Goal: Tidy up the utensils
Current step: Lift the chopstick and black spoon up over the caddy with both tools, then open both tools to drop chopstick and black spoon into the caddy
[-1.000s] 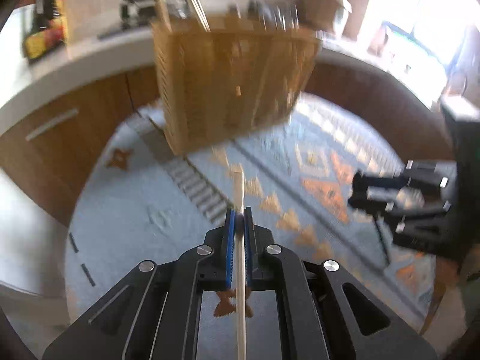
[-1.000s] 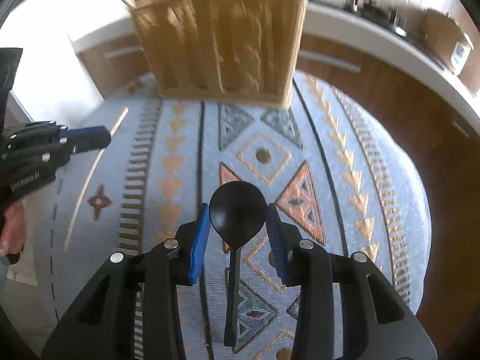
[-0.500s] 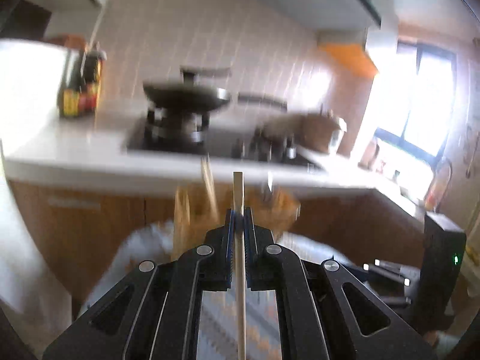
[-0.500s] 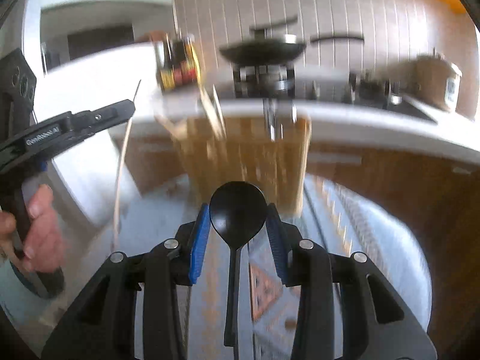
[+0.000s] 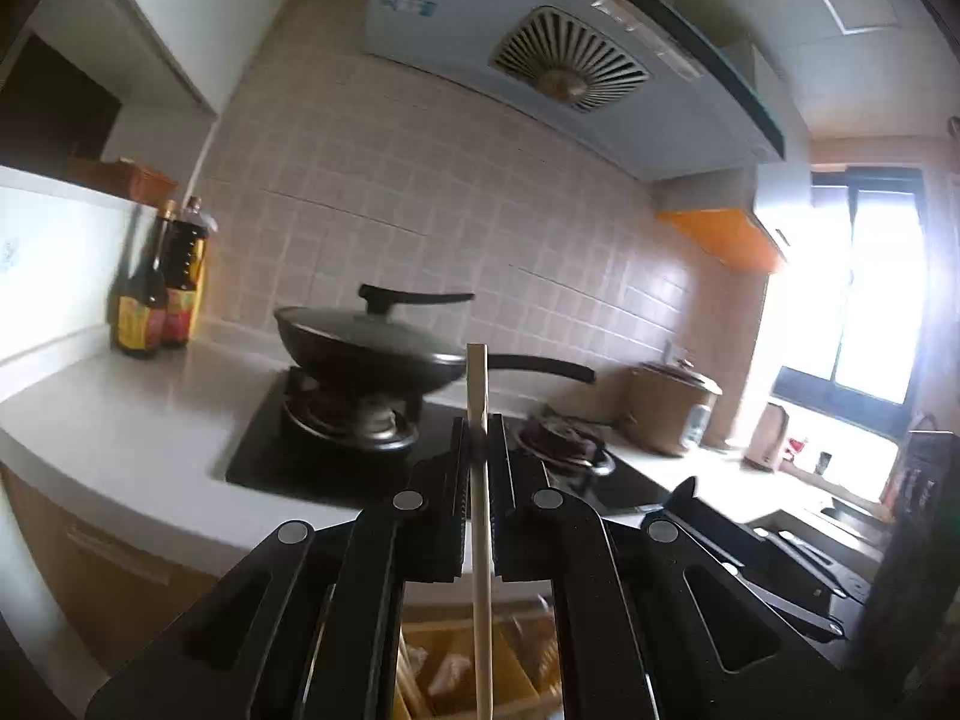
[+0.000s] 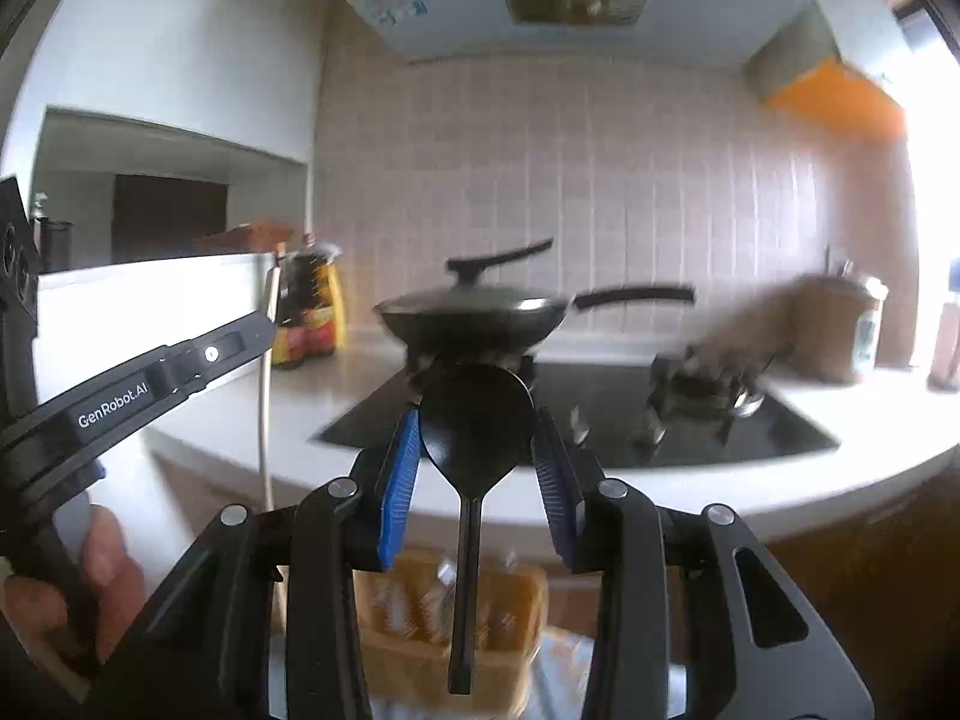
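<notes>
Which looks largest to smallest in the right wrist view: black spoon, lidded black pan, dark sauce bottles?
1. Lidded black pan, with handle.
2. Black plastic spoon; it sits closest to the camera, so its rank is unsure.
3. Dark sauce bottles with yellow labels.

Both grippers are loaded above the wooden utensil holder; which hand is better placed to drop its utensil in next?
Left, marginally: its chopstick hangs over the holder. The right's black spoon also hangs over it.

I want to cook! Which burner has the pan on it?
The left burner holds the lidded black pan. The right burner, nearer the brown pot, is bare.
</notes>
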`<state>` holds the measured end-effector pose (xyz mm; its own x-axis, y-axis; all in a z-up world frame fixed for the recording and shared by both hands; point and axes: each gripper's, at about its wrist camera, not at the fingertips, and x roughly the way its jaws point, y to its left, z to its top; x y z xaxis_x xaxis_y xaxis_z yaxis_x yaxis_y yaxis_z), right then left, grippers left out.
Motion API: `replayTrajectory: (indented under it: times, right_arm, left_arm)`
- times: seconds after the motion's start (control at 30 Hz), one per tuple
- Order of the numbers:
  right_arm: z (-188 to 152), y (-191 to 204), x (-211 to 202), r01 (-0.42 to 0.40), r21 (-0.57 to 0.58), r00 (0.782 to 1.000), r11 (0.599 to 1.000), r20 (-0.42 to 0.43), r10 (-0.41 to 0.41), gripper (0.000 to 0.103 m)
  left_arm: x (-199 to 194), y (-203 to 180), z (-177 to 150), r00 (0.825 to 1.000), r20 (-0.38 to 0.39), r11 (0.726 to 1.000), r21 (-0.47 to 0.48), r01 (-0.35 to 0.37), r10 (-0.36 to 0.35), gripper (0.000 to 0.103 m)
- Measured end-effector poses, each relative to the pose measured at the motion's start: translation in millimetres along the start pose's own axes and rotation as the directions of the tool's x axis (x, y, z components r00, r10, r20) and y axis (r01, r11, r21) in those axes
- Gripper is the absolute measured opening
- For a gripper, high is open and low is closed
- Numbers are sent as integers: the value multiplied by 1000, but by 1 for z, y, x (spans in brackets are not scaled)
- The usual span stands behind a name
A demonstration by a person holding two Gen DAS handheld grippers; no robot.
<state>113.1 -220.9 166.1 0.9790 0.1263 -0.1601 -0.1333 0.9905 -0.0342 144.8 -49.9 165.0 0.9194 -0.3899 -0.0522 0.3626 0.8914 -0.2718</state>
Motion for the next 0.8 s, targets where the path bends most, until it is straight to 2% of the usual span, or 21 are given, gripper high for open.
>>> replayTrajectory:
  times: [0.13,0.23,0.3,0.47,0.67,0.8]
  right_arm:
    - [-6,-6,18,25,-6,999,1000,25,-24,35]
    - [-21,-12,40,34,13,999,999,-14,-33,35]
    - [-32,-15,48,46,20,999,999,-20,-45,35]
    - [-49,-17,54,68,18,998,998,-8,-67,35]
    - [-61,-18,48,55,15,998,998,-21,-55,37]
    - [-68,-23,36,29,48,999,998,-45,-27,41]
  left_arm:
    - [18,7,-2,999,18,999,-28,-29,29,4]
    - [29,10,-10,997,36,997,-26,-72,73,4]
    - [35,11,-18,994,34,994,-13,-106,107,4]
    - [47,20,-36,991,19,991,-25,-133,133,4]
    - [45,26,-48,992,8,992,-33,-122,122,5]
    - [31,30,-48,996,-28,996,-32,-82,81,8]
